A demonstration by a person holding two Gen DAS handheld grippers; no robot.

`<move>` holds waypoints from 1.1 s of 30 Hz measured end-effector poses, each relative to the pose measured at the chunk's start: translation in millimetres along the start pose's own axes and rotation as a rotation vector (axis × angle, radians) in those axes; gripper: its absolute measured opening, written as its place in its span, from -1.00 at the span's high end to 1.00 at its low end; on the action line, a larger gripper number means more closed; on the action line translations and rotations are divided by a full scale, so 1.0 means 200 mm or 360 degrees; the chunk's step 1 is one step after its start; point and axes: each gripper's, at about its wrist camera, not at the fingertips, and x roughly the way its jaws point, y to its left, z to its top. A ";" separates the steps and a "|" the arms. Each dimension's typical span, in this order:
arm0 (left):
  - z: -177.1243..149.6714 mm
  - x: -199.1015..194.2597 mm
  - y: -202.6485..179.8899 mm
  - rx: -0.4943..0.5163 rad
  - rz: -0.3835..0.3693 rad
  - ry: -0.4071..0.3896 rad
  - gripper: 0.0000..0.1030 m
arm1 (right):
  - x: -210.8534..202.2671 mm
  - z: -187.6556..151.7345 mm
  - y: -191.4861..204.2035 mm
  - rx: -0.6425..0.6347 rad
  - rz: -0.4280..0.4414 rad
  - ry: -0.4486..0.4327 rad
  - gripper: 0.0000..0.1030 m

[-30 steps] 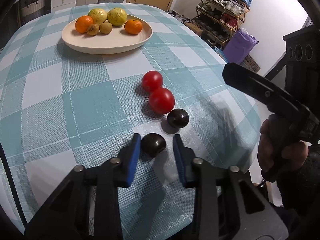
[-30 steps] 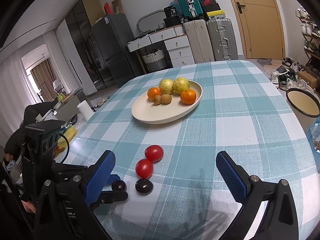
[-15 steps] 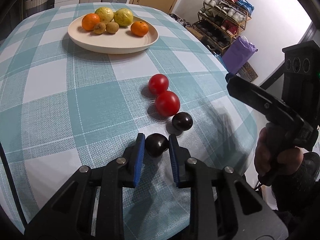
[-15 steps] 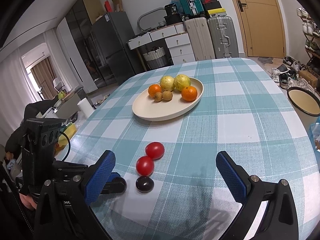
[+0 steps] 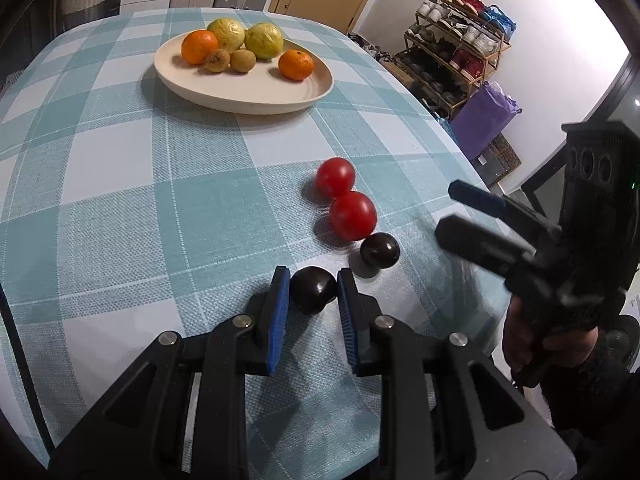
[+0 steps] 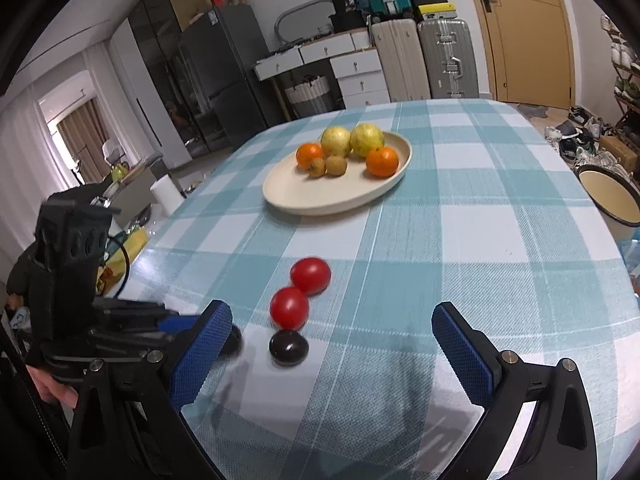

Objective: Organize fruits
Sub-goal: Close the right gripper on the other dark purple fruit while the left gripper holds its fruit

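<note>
1. The left gripper (image 5: 313, 294) is closed on a dark, glossy round plum (image 5: 313, 289), its blue-padded fingers (image 5: 279, 300) pressed to both sides, at the near edge of the checked teal-and-white desk (image 5: 120, 184).
2. At 1 o'clock from it, a second dark plum (image 5: 380, 250) and two red tomatoes (image 5: 352, 216) are lined up, touching.
3. The cream oval plate (image 5: 256, 92) of oranges and yellow fruit is seen at 11 o'clock, well apart.
4. The right gripper (image 6: 332, 344) is held wide open, empty.

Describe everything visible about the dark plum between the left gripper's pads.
The dark plum is small, round and near-black purple, with a glossy skin showing a highlight. It sits on the teal checked tablecloth near the table's front edge, clamped between the blue pads of the left gripper. It lies apart from the second plum. The right wrist view mostly hides it.
</note>
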 end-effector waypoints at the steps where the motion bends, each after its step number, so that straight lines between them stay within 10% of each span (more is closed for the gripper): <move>1: 0.00 0.00 0.01 -0.0009 0.0003 -0.0005 0.59 | 0.01 -0.01 0.01 -0.0010 -0.0016 0.0011 -0.99; 11: 0.00 -0.02 0.05 -0.0047 0.0015 -0.0014 0.59 | 0.08 -0.07 0.09 -0.0094 -0.0028 0.0087 -0.95; 27: -0.01 -0.02 0.07 -0.0076 0.0020 -0.0024 0.59 | 0.16 -0.10 0.14 -0.0115 0.0052 0.0203 0.43; 33: 0.00 -0.04 0.07 -0.0084 0.0027 -0.0051 0.59 | 0.14 -0.11 0.13 -0.0122 0.0102 0.0190 0.50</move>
